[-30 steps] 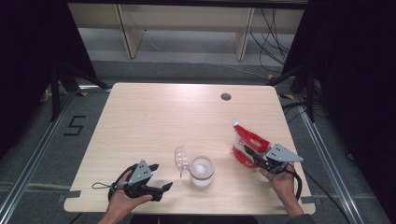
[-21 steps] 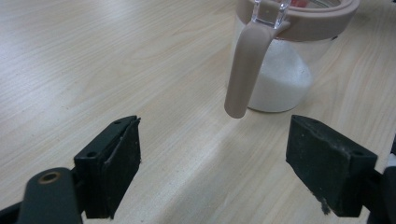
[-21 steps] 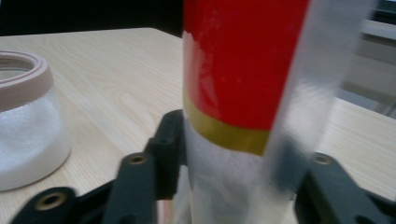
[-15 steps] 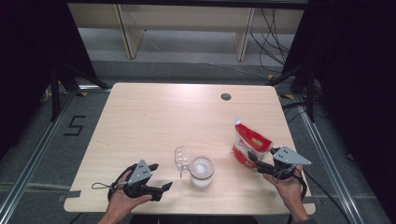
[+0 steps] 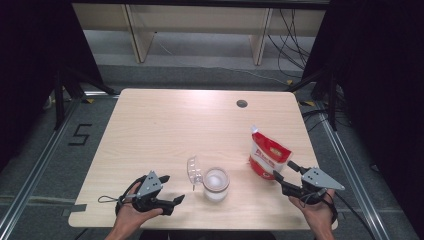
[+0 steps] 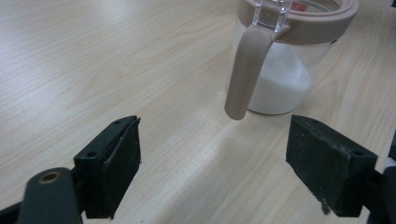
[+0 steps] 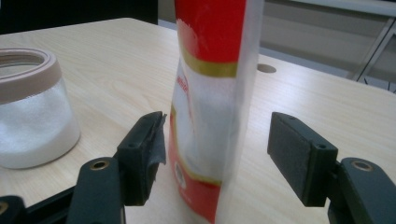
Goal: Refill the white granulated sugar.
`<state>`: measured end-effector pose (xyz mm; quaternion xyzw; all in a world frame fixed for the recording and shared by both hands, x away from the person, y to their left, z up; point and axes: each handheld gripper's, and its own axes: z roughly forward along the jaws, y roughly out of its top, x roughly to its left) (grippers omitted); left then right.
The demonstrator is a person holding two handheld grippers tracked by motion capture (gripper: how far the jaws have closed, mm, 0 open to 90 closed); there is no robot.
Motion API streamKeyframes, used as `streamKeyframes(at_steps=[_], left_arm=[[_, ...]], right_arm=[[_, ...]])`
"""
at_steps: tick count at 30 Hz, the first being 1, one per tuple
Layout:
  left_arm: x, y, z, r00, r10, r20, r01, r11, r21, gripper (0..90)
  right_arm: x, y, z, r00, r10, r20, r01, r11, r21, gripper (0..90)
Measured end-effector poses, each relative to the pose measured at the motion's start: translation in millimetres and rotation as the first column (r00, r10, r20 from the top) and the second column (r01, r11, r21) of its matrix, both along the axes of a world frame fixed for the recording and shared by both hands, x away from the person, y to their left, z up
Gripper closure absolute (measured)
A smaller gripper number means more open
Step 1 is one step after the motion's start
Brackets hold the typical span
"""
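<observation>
Right gripper [image 5: 281, 171], at the lower right of the high view, has just been opening its jaws; in the right gripper view the red and white stand-up pouch [image 7: 212, 107] sits in the gap between the two black pads, touching neither, so nothing is gripped. That pouch [image 5: 268, 156] stands upright on the wooden table [image 5: 165, 130], right of centre in the high view and just beyond the jaw tips.

Left gripper [image 5: 171, 189], at the lower left of the high view, has its jaws spread wide and empty over bare wood. Ahead of it, in the upper right of the left gripper view, stands a clear glass jar [image 6: 285, 70] with a beige collar, partly filled with white granules, and a beige latch tab [image 6: 243, 70] hangs down its near side. The clear hinged lid [image 5: 192, 170] is tipped open on the jar's left.

The pouch is probably soft film: it would crumple and bow if pinched high, and glossy sides may slip. Its cut top looks open, so tilting could spill the contents. A hold across the flat faces around mid-height, above the weighted base, seems safest.

The jar is rigid, breakable and likely heavier with its fill; smooth glass may slide in the pads, so the collar or body just below it offers the surer purchase.
</observation>
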<state>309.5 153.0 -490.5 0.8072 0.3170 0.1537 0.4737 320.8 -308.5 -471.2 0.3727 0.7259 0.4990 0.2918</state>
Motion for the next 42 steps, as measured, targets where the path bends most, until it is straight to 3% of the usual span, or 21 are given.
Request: streamKeyframes(at_steps=[4,5,6,7,8,13,14,18,20,21,23,25,28,29,30,31,34,36,39,42], left_arm=[[-0.1,0.7,1.1,1.0,-0.001,-0.004,0.001,1.0,-0.008,17.7],[0.3,1.0,1.3,1.0,-0.004,-0.001,0.004,1.0,-0.008,17.7],[0.2,1.0,1.4,1.0,-0.004,-0.003,0.004,0.9999,-0.012,17.7],[0.0,0.8,1.6,1.0,-0.004,-0.004,0.004,0.9999,-0.014,17.7],[-0.2,-0.2,1.1,1.0,0.0,-0.006,0.0,0.9996,-0.03,17.7],[0.3,1.6,3.4,1.0,-0.007,-0.002,0.007,0.9999,-0.016,17.7],[0.2,1.5,3.8,1.0,-0.001,-0.001,0.001,0.9997,-0.023,17.7],[-0.4,0.6,5.4,1.0,0.001,-0.002,-0.001,0.9997,-0.025,17.7],[-0.6,-0.4,5.8,1.0,-0.003,-0.001,0.003,0.9997,-0.024,17.7],[-0.4,-0.7,5.8,1.0,-0.008,-0.004,0.008,0.9995,-0.032,17.7],[-0.6,-1.1,6.7,0.9999,-0.008,-0.009,0.008,0.9993,-0.037,17.7],[0.4,-0.1,8.7,0.9997,-0.026,0.003,0.026,0.9995,-0.021,17.7],[-0.1,-1.6,11.2,0.9998,-0.021,-0.006,0.02,0.9983,-0.055,17.7],[-0.5,-1.9,12.7,0.9998,-0.017,-0.011,0.016,0.9983,-0.056,17.7],[-0.6,-2.7,14.1,0.9998,-0.017,-0.011,0.016,0.9981,-0.059,17.7],[-0.6,-3.3,16.0,0.9998,-0.019,-0.009,0.019,0.9982,-0.057,17.7],[0.8,-3.8,20.8,0.9994,-0.033,0.012,0.034,0.9985,-0.042,17.7],[0.6,-5.3,22.9,0.9999,-0.017,0.0,0.017,0.9978,-0.064,17.7],[2.1,-5.1,24.8,0.9999,-0.014,-0.001,0.014,0.9983,-0.057,17.9],[2.3,-6.6,26.1,0.9999,-0.01,-0.004,0.01,0.9983,-0.058,18.3]], right_arm=[[-7.9,-3.1,0.1,0.9998,-0.019,-0.008,0.019,1.0,0.005,36.8],[-12.3,-2.2,0.7,0.9991,-0.029,-0.031,0.03,0.999,0.022,36.7],[-12.0,-5.2,0.8,0.9999,-0.012,-0.003,0.012,1.0,-0.014,36.5],[-13.5,-5.3,0.7,0.9999,-0.014,-0.004,0.014,1.0,-0.004,36.4],[-17.4,-3.4,0.3,0.9983,-0.033,-0.049,0.034,0.999,0.032,36.2],[-21.0,-4.3,0.4,0.9994,-0.022,-0.028,0.023,1.0,0.015,35.7],[-23.3,-3.3,0.6,0.9987,-0.018,-0.049,0.019,0.999,0.027,35.5],[-27.5,-2.7,-0.4,0.999,-0.006,-0.045,0.007,1.0,0.017,35.2],[-32.2,0.2,-0.8,0.9972,-0.009,-0.074,0.01,1.0,0.024,35.0],[-30.5,-0.5,-1.6,0.9986,0.009,-0.052,-0.008,1.0,0.012,34.9],[-34.3,1.8,-2.0,0.9969,0.009,-0.078,-0.008,1.0,0.023,34.3],[-34.3,2.8,-2.5,0.9975,0.022,-0.067,-0.02,1.0,0.022,33.8],[-36.9,6.0,-2.9,0.995,0.021,-0.097,-0.02,1.0,0.016,33.3],[-34.9,5.2,-3.5,0.9968,0.03,-0.075,-0.03,1.0,0.001,32.5],[-36.5,7.0,-4.0,0.9943,0.026,-0.104,-0.023,0.999,0.024,32.3],[-36.2,7.3,-4.5,0.994,0.031,-0.105,-0.028,0.999,0.026,32.3],[-33.2,6.9,-6.6,0.9943,0.046,-0.096,-0.046,0.999,0.002,31.7],[-31.6,6.8,-7.7,0.9939,0.056,-0.095,-0.058,0.998,-0.018,31.7],[-33.9,9.0,-7.7,0.9919,0.039,-0.121,-0.04,0.999,-0.007,31.7],[-32.7,9.2,-8.2,0.9938,0.043,-0.102,-0.047,0.998,-0.033,31.7]])
